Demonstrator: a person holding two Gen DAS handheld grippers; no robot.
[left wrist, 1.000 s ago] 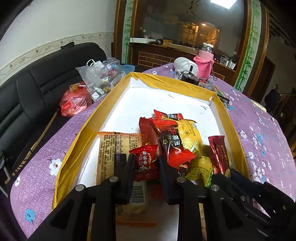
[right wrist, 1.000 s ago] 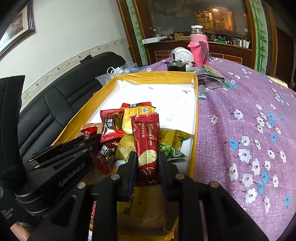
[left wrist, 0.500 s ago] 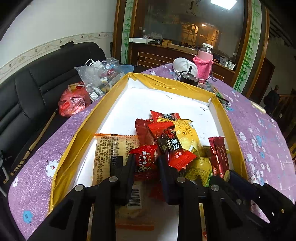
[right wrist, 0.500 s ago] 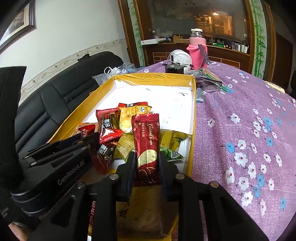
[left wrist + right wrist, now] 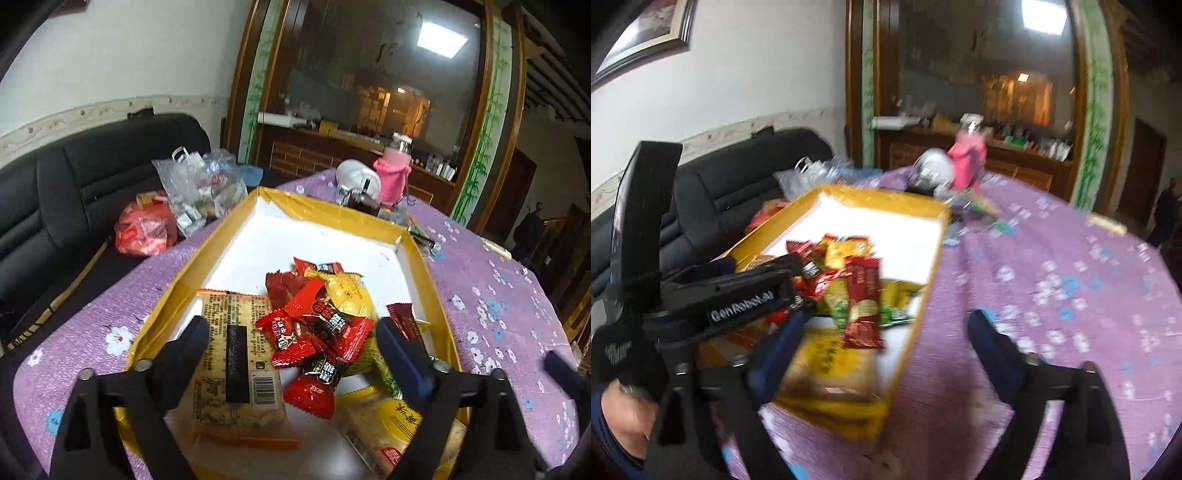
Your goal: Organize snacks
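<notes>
Purple-clothed bench carries the yellow box collecting snacks; both grippers' jaws spread, holding nothing.

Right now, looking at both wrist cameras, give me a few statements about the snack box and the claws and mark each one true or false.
1. Both claws are open and hold nothing. True: the left claw and right claw are spread wide.
2. The snacks lie in a yellow-rimmed box with a white floor. True.
3. The box stands on a bare wooden table. False: it stands on a purple flowered tablecloth.
4. The dark red bar is clamped in the right claw. False: it lies free in the box.
5. A pink-sleeved bottle stands beyond the box. True.
</notes>
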